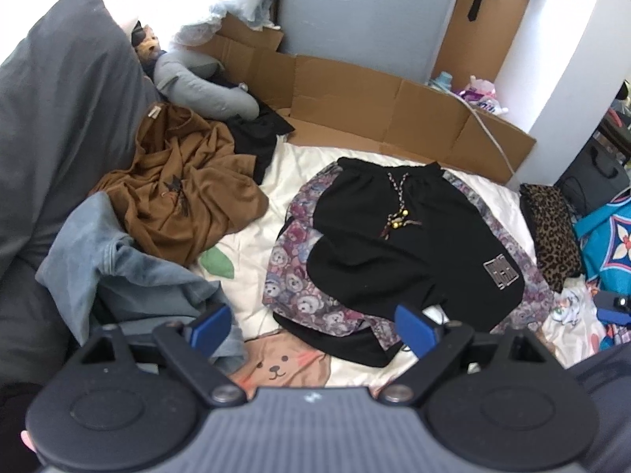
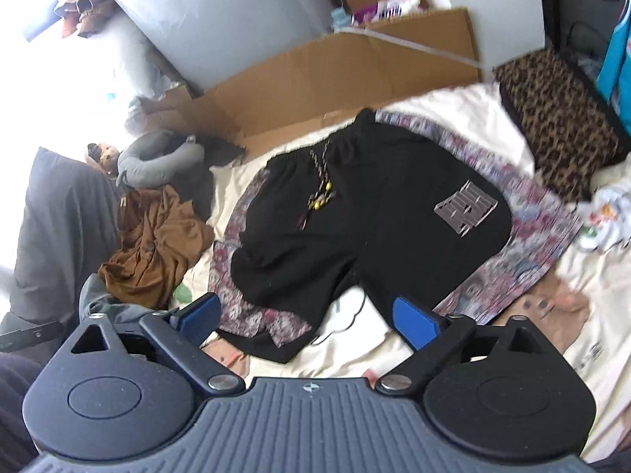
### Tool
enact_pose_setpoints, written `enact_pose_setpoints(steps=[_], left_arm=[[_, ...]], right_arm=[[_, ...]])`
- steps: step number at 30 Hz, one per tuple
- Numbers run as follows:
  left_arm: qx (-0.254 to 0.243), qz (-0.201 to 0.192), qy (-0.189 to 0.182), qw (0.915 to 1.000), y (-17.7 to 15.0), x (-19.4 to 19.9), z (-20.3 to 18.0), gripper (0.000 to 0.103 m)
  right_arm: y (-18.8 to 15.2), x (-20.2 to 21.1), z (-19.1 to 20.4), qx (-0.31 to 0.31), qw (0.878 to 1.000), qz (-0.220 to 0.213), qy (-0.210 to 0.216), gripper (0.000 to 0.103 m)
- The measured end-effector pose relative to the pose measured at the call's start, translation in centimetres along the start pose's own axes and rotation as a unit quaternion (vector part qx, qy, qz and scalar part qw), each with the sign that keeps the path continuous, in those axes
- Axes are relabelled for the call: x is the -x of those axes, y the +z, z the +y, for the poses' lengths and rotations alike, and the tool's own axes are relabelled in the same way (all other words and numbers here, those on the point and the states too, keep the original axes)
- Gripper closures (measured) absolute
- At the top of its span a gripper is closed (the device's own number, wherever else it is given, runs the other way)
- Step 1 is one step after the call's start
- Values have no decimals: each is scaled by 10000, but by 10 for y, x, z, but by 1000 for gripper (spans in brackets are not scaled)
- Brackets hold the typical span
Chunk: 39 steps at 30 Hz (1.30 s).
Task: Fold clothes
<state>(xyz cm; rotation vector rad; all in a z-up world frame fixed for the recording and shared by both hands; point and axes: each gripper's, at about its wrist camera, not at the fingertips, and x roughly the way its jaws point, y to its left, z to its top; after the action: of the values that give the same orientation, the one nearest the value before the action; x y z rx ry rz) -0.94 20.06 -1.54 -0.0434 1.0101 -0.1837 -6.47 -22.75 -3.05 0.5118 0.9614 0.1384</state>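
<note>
Lying flat on the bed, black shorts sit on top of a bear-print garment, waistband w/ drawcord toward the cardboard. Left tool hangs over the near hem, jaws spread wide, holding nothing. Right tool likewise wide apart & empty, above the shorts' leg ends. Brown shirt & blue-grey garment lie crumpled to the left, apart from the shorts.
</note>
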Motion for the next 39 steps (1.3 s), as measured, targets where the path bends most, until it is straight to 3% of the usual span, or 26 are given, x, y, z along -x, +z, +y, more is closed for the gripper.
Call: enact_pose_setpoints(steps=[9,15,19,28,36,38,39], left_arm=[[310,111,5,9995,-19,-54,11,17],[611,153,-209,9978,-40,-102,11,27],[675,231,-506,9962,-59,-135,4,27],[364,593,-1435,9872,-93,-214,-50,28],[284,869,-1729,9807,-109,-276,-81,29],[326,941,-1729,9799,-110,-289,-82,34],[382,977,-1725,9794,-110,-295,-81,44]], right_arm=[[-27,-54,-17,-308,9983,468,170,23],[-43,-106,-24,-385,9950,853,349,33],[-53,-136,-33,-479,9921,1010,575,34],[-72,-165,-55,-618,9901,1194,398,34],[-73,-159,-64,-457,9915,1219,10,34],[-72,-156,-65,-397,9916,1225,-110,34],[-71,-155,-64,-378,9916,1230,-156,34]])
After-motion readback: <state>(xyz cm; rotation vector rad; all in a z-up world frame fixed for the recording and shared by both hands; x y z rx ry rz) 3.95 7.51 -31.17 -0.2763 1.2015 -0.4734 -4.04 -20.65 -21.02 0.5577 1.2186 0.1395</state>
